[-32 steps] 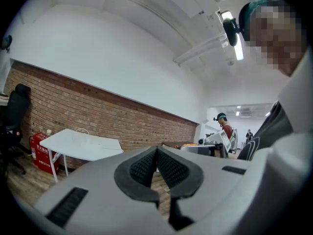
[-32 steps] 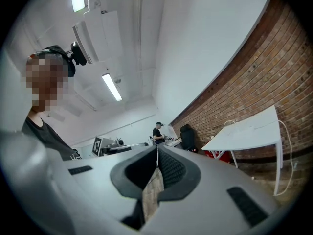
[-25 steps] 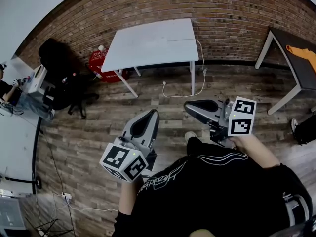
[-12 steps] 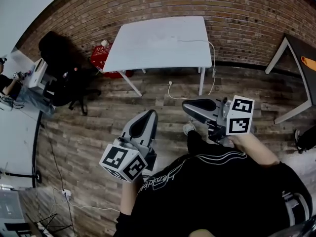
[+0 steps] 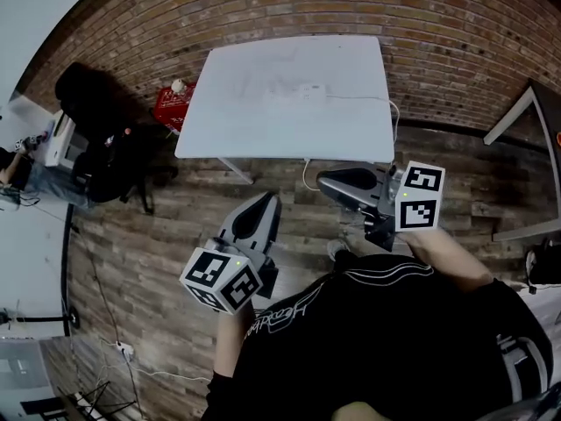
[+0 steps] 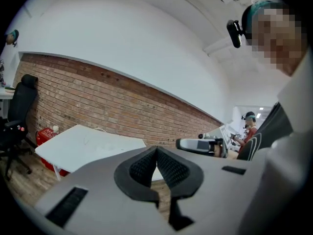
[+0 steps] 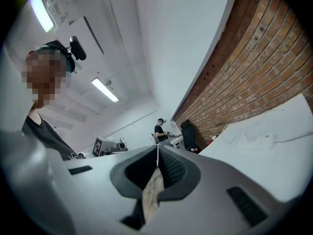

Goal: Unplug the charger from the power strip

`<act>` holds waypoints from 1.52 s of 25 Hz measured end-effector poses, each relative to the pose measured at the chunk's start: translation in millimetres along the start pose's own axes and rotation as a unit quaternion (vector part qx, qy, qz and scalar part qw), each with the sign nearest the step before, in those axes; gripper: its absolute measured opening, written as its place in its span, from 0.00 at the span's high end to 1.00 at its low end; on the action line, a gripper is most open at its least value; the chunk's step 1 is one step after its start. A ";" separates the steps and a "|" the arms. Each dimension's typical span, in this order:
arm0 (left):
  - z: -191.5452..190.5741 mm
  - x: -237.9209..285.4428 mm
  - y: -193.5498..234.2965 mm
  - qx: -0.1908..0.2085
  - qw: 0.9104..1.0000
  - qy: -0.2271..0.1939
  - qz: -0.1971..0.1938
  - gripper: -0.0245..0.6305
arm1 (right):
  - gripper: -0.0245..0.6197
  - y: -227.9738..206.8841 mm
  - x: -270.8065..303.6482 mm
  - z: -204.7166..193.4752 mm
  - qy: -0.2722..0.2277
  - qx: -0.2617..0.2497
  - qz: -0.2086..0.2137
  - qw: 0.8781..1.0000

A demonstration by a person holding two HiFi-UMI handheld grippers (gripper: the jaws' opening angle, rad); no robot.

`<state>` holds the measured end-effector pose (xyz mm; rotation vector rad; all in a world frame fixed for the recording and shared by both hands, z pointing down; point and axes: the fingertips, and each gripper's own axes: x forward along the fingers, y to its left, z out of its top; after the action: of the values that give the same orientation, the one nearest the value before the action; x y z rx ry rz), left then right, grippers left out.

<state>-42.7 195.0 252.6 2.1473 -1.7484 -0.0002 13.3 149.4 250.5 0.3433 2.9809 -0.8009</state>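
A white table (image 5: 263, 112) stands against the brick wall. On its top lies a small white block (image 5: 312, 89), too small for me to tell strip from charger. A thin white cable (image 5: 368, 98) runs from it to the right edge and drops to the floor. My left gripper (image 5: 266, 198) is shut and empty, short of the table's near edge. My right gripper (image 5: 323, 181) is shut and empty too, just below that edge. In the left gripper view the shut pads (image 6: 156, 152) face the table (image 6: 88, 143). The right gripper view shows closed pads (image 7: 157, 151) and the table (image 7: 274, 131).
Left of the table are a red crate (image 5: 173, 105) and a black office chair (image 5: 92, 112). A person (image 5: 17, 160) sits at a desk at far left. Another table's leg (image 5: 517, 117) shows at right. Cables and a plug (image 5: 123, 349) lie on the wooden floor.
The table has come closer and larger in the head view. Both grippers have travelled forward towards it, and both stay shut.
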 end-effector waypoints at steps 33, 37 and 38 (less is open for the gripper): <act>6.7 265.4 234.6 -0.021 0.991 0.127 0.041 0.96 | 0.96 -326.5 21.7 67.6 0.018 0.003 -0.161 0.987; -7.2 289.7 261.4 -0.030 0.988 0.148 0.043 0.96 | 0.96 -375.7 27.0 48.2 0.052 -0.012 -0.199 0.978; -11.4 294.9 265.7 -0.031 0.987 0.153 0.041 0.96 | 0.94 -387.1 28.9 41.5 0.068 -0.022 -0.208 0.975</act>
<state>-223.5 -123.6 405.9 1.9119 -1.6315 0.2784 -101.4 -191.6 401.9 -0.2522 3.2418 -0.7595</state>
